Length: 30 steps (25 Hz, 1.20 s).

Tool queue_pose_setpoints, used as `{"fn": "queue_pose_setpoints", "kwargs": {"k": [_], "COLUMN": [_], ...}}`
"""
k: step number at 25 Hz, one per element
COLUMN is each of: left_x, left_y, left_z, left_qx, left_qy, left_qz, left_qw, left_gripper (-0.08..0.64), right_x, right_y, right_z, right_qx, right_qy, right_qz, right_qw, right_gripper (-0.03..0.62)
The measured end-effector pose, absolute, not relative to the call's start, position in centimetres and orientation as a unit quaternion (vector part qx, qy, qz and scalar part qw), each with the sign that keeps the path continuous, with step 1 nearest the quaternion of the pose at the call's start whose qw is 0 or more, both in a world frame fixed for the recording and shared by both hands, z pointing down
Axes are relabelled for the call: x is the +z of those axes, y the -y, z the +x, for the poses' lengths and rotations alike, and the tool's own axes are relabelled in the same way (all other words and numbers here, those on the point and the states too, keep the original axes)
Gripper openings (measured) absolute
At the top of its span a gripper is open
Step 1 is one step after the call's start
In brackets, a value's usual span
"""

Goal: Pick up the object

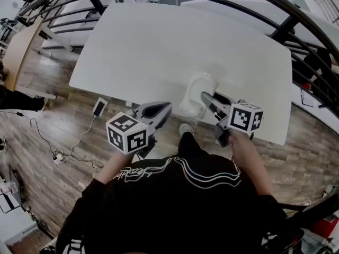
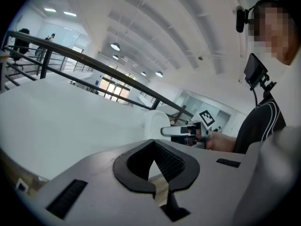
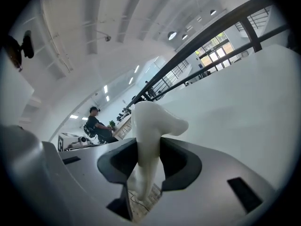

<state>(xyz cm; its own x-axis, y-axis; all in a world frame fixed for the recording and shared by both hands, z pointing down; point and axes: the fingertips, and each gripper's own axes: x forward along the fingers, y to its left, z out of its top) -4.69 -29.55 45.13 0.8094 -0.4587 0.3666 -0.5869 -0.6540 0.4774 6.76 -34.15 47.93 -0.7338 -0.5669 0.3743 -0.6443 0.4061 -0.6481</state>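
Right tongs (image 3: 146, 147): clamped on glossy white tooth-shaped moulded object (image 3: 151, 121), pads pressing both sides of narrow waist. Long axis upright across jaws, bulbous head up, thin end down over wooden floor (image 1: 312, 157). Apparently clear of white table top (image 1: 159, 46), at near edge. Left tongs (image 2: 153, 149): closed, empty, near-left of object, apart. Right hand nearer; any further lift likely straight up.

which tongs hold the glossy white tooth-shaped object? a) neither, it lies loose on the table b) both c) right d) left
c: the right tongs are clamped on the glossy white tooth-shaped object, while the left tongs have nothing between them.
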Motion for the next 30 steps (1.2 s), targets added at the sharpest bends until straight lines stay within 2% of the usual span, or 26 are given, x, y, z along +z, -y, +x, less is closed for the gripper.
{"fn": "queue_pose_setpoints", "kwargs": {"k": [6, 13, 22, 30], "left_x": [42.3, 38.6, 32.8, 31.6], "left_y": [25.9, 12.8, 10.9, 11.2], "left_z": [-5.8, -5.9, -6.9, -7.2], "left_qx": [0.099, 0.070, 0.044, 0.036], "left_qy": [0.284, 0.260, 0.213, 0.209], "left_qz": [0.912, 0.933, 0.953, 0.956], "left_qw": [0.280, 0.239, 0.210, 0.203], "left_gripper": [0.008, 0.008, 0.008, 0.008], "right_x": [43.5, 39.6, 36.5, 34.6], "right_y": [30.0, 16.3, 14.6, 13.9], "right_z": [5.7, 5.0, 4.4, 3.8], "right_qx": [0.387, 0.325, 0.315, 0.305], "right_qy": [0.849, 0.874, 0.870, 0.873], "right_qz": [0.360, 0.361, 0.375, 0.378], "right_qw": [0.012, -0.021, -0.046, -0.052], "right_gripper": [0.133, 0.133, 0.133, 0.133]}}
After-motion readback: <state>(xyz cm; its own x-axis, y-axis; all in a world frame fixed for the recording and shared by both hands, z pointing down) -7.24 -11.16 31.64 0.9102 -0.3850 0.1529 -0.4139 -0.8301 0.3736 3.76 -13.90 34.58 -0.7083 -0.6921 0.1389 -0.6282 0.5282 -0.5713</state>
